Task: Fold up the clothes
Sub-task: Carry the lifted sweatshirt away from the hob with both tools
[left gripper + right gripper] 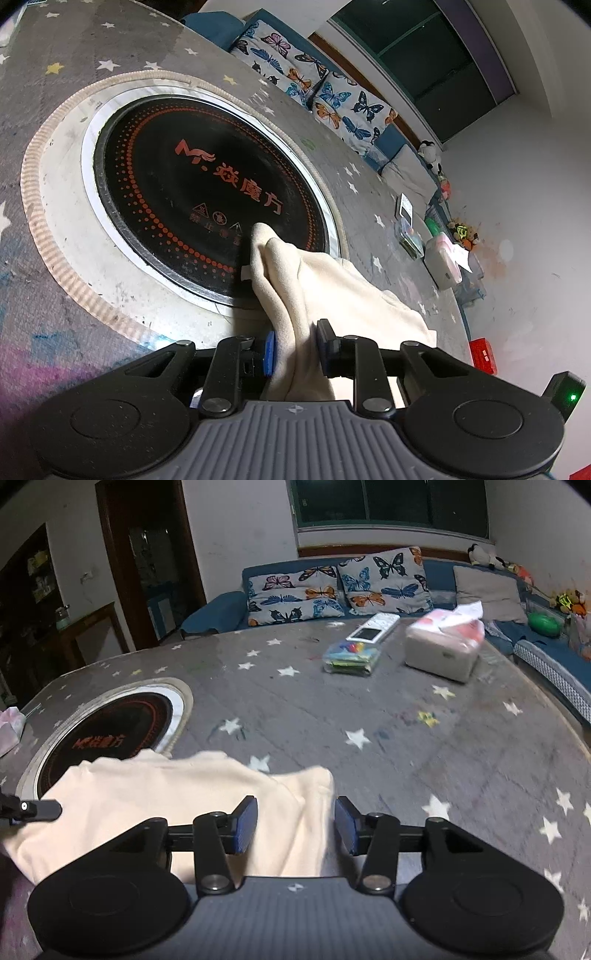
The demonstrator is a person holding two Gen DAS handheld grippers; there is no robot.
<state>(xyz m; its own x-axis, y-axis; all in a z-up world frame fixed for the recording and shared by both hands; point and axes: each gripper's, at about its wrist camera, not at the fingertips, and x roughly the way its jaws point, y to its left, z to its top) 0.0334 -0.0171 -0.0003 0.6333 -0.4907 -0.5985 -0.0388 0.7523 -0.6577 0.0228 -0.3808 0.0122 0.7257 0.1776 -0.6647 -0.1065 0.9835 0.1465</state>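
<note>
Left wrist view: left tongs [295,352] pinch the cloth [325,291] at the hotplate's [207,177] 5 o'clock edge. Right tongs [295,825] are spread around its corner; smooth that fold flat on the desk [406,731] before letting go.

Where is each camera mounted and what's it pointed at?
Left wrist: on the left gripper, looking down at the hotplate; gripper shut on the cream cloth.
Right wrist: on the right gripper, facing the sofa across the table; gripper open, cloth between.
Shared: cloth, hotplate, sofa, tissue box.
</note>
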